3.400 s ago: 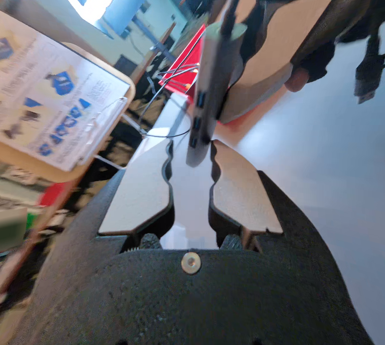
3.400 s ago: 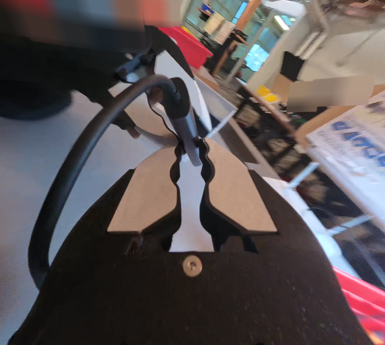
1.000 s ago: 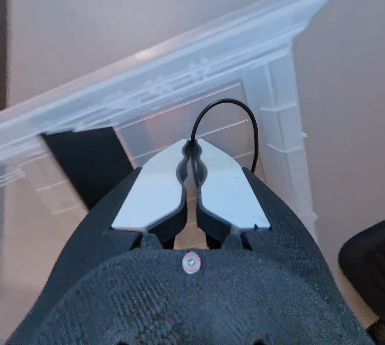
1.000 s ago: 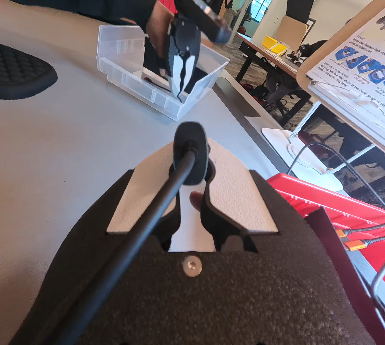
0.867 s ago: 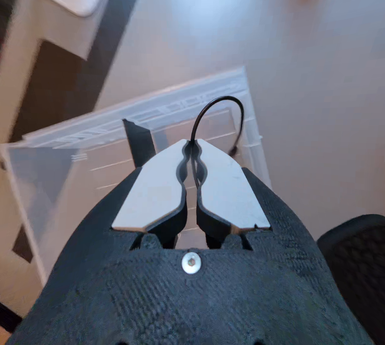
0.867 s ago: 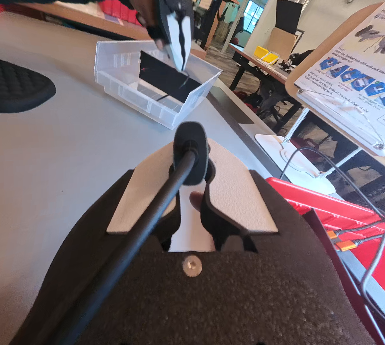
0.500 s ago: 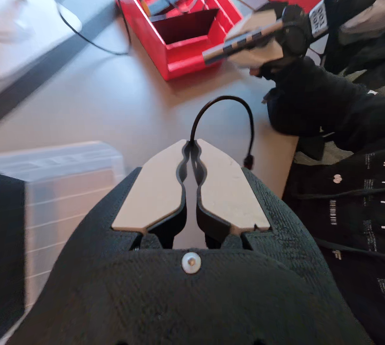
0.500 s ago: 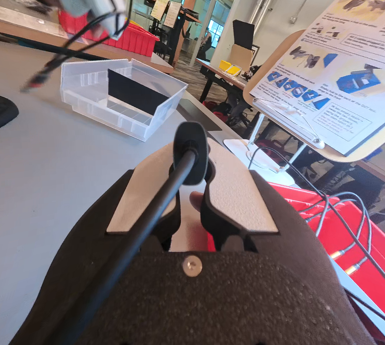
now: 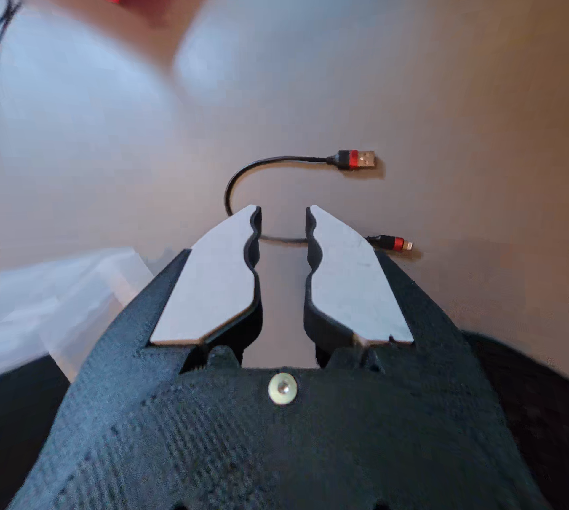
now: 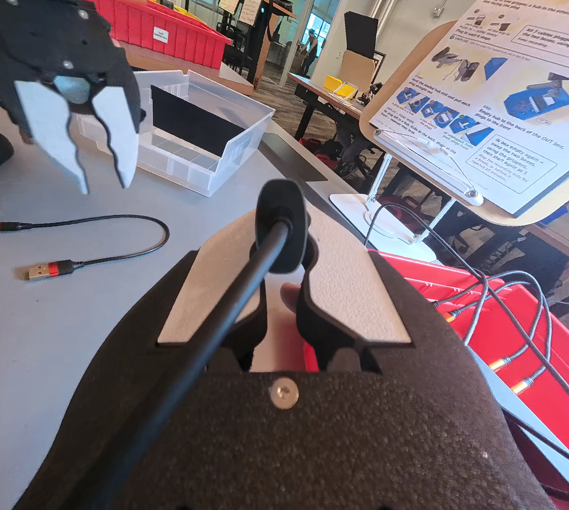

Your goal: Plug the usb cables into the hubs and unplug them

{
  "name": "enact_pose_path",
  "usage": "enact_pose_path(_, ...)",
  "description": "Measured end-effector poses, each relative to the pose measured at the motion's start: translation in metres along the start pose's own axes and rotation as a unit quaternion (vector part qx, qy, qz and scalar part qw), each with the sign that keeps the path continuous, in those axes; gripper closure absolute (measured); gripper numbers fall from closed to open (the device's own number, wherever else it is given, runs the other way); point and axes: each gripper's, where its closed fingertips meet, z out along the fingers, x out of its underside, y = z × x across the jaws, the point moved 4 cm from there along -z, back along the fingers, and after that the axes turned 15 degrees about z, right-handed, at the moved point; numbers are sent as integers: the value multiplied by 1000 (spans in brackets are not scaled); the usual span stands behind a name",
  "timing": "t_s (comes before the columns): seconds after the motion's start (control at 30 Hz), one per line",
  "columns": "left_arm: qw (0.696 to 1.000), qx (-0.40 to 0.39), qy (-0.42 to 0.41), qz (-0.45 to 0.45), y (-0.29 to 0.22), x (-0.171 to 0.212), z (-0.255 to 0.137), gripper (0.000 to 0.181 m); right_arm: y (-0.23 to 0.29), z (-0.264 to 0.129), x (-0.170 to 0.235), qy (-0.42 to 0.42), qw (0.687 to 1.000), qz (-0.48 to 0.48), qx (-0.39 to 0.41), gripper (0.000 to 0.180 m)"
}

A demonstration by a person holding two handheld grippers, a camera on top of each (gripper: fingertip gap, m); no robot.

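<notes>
Open-plan lab/workshop, red parts bins [image 10: 160, 30], worktables [image 10: 326, 94], instruction board on stand [image 10: 480, 113], exposed ducts

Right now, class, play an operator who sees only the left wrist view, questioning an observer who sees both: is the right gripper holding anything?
Observer: Yes. The right gripper is shut on the hub, whose thick black cable runs toward the camera.
Operator: What is in the clear bin?
Observer: The clear bin shows only a black divider.
Operator: Any other cables?
Observer: Grey cables lie in the red bin.
</notes>
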Motion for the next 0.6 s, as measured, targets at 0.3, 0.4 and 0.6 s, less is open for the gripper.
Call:
enact_pose_path(0.3,946,128,89,284,-12,-16,59,145,-1,-1,6,8,1000,0,-7,162)
enact_pose_path(0.4,937,185,70,288,-18,-25,67,149,-1,0,9,13,1000,3,-10,161)
enact_pose_path(0.6,972,180,4,150,-11,-43,81,168,-2,1,17,22,1000,-1,-19,161)
